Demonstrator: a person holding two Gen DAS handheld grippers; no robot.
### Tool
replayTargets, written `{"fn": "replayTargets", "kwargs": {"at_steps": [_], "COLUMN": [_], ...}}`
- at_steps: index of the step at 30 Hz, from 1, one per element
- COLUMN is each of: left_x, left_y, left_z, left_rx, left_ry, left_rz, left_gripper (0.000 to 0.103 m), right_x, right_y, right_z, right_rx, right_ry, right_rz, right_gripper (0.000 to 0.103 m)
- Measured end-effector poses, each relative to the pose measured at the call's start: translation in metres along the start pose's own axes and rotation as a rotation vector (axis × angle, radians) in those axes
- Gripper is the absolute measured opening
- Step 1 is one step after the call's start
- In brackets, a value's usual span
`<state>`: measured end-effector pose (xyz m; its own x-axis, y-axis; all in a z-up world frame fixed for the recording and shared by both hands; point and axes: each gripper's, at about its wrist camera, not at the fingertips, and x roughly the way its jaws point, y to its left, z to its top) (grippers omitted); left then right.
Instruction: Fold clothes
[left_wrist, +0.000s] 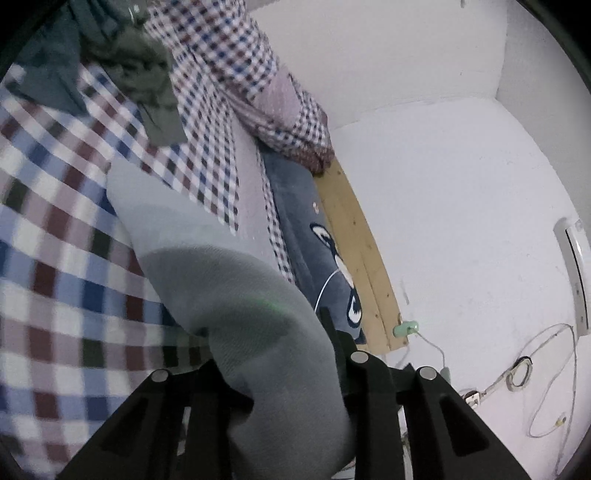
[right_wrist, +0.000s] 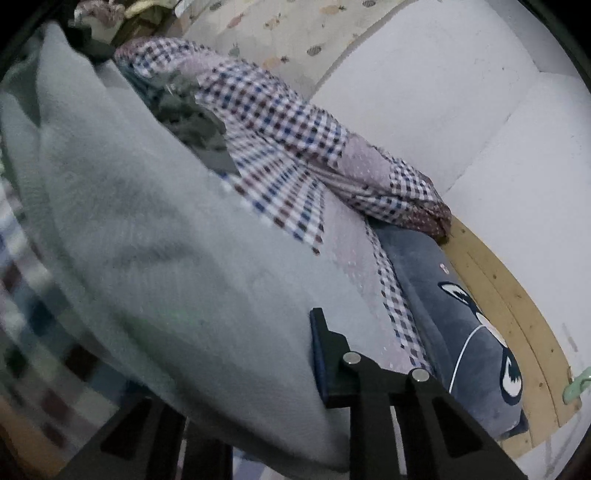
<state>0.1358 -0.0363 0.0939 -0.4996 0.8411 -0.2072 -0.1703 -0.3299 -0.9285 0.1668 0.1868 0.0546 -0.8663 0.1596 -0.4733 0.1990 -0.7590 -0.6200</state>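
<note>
A pale grey garment runs between the black fingers of my left gripper, which is shut on it; the cloth bulges out over the jaws. In the right wrist view the same grey garment drapes over my right gripper, which is shut on its lower edge; only the right finger shows, the left one is under the fabric. The garment hangs lifted above a checked red, blue and white bedsheet.
A dark olive cloth lies bunched on the checked sheet. A grey-blue cushion with a cartoon face lies along the wooden bed edge. White walls and loose cables are at the right.
</note>
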Motion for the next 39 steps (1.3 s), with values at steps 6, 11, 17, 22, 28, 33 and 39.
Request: {"fn": "replayTargets", "kwargs": {"at_steps": [6, 11, 17, 22, 28, 33, 39], "left_x": [-0.093, -0.185, -0.303, -0.393, -0.496, -0.577, -0.631], "left_y": [-0.024, -0.028, -0.023, -0.009, 0.021, 0.048, 0.223], "left_z": [0.005, 0.022, 0.059, 0.121, 0.207, 0.221, 0.160], "left_rx": [0.072, 0.079, 0.120, 0.119, 0.136, 0.287, -0.007], "left_ry": [-0.091, -0.173, -0.331, -0.438, -0.546, -0.600, -0.481], "left_rz": [0.043, 0.122, 0.259, 0.380, 0.444, 0.516, 0.783], "left_gripper": [0.024, 0.024, 0.024, 0.023, 0.023, 0.024, 0.024], "right_x": [-0.071, -0.113, -0.140, -0.144, -0.147, -0.180, -0.206], "right_y": [0.026, 0.056, 0.121, 0.187, 0.280, 0.346, 0.468], "right_z": [0.044, 0.097, 0.183, 0.278, 0.402, 0.484, 0.446], "right_rx": [-0.049, -0.085, -0.162, -0.204, -0.267, -0.225, -0.298], "right_ry": [-0.085, -0.176, -0.297, -0.368, -0.418, -0.493, -0.463], "right_rz": [0.087, 0.200, 0.336, 0.474, 0.528, 0.438, 0.466], "right_gripper": [0.020, 0.020, 0.019, 0.019, 0.017, 0.017, 0.019]}}
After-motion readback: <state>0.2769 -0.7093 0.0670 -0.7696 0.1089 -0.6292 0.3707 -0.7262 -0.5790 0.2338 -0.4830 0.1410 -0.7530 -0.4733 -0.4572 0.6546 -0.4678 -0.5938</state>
